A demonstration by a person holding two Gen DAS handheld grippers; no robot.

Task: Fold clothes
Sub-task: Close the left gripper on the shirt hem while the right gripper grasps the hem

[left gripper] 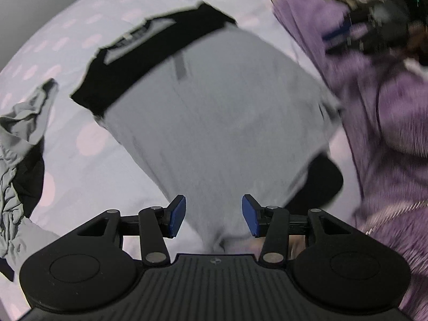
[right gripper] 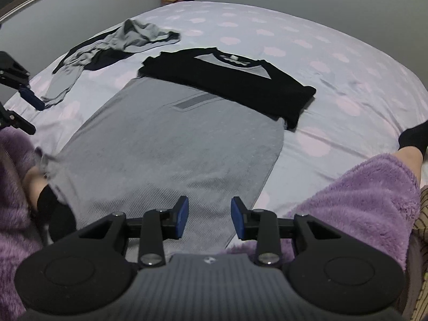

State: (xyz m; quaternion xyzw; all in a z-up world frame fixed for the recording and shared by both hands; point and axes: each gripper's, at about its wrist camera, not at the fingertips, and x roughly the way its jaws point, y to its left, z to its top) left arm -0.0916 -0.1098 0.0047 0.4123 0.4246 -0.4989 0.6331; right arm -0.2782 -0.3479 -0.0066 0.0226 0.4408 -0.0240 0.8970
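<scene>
Left wrist view: the left hand-held gripper [left gripper: 213, 215] hangs with its blue pads apart and nothing between them, just above the near hem of a grey T-shirt [left gripper: 214, 123] spread on a spotted bed [left gripper: 88, 139]; bare sheet lies open to its left; a purple fleece sleeve [left gripper: 388, 123] crowds its right.

Right wrist view: the right hand-held gripper [right gripper: 209, 218] is likewise apart and empty over the shirt's hem [right gripper: 165, 160]; the black sleeves [right gripper: 230, 80] are folded across the far end; a crumpled grey garment [right gripper: 115, 45] lies beyond, to the left; open bed stretches ahead right.
</scene>
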